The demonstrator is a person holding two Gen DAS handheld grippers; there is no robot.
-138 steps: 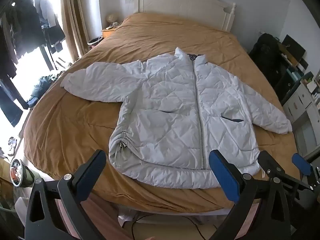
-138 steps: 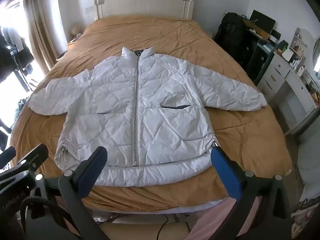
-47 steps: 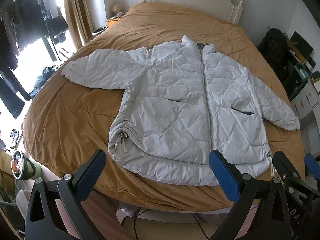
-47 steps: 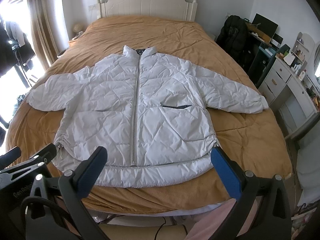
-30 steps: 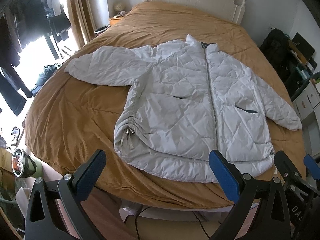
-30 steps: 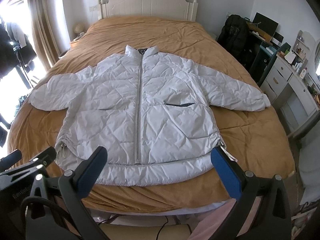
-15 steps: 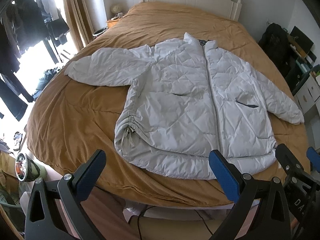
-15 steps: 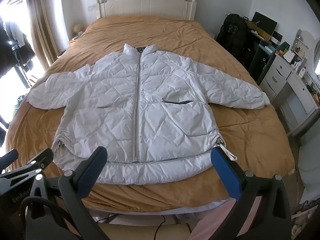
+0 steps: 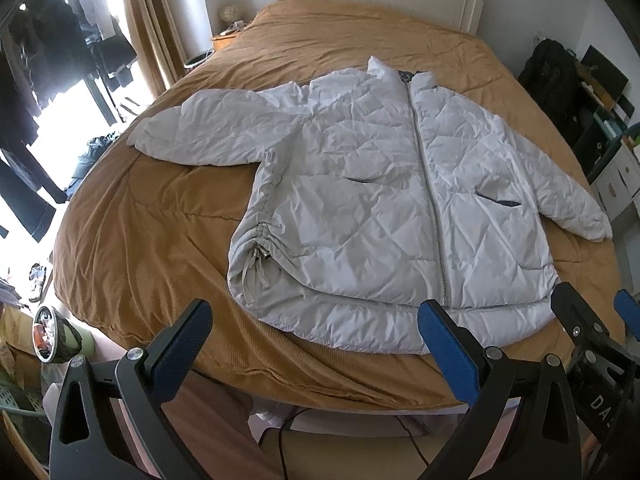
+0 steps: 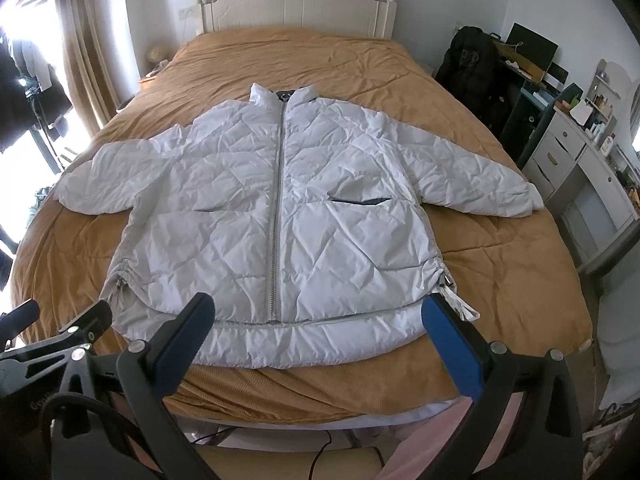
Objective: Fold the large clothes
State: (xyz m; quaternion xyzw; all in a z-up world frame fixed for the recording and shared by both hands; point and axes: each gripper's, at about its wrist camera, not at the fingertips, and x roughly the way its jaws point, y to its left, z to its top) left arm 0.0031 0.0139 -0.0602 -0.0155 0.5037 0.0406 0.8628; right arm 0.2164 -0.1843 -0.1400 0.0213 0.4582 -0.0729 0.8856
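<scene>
One white jacket point(image 10: 280, 216) on bed point(image 10: 500, 280), two grippers point(image 9: 316, 328) point(image 10: 320, 328), jaws spread

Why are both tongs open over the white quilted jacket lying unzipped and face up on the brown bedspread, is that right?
One error: the white quilted jacket is zipped shut, not unzipped. The right wrist view shows its silver zipper closed from collar to hem. The rest stands: it lies face up on the brown bedspread, and the left tongs and right tongs are both open.
</scene>
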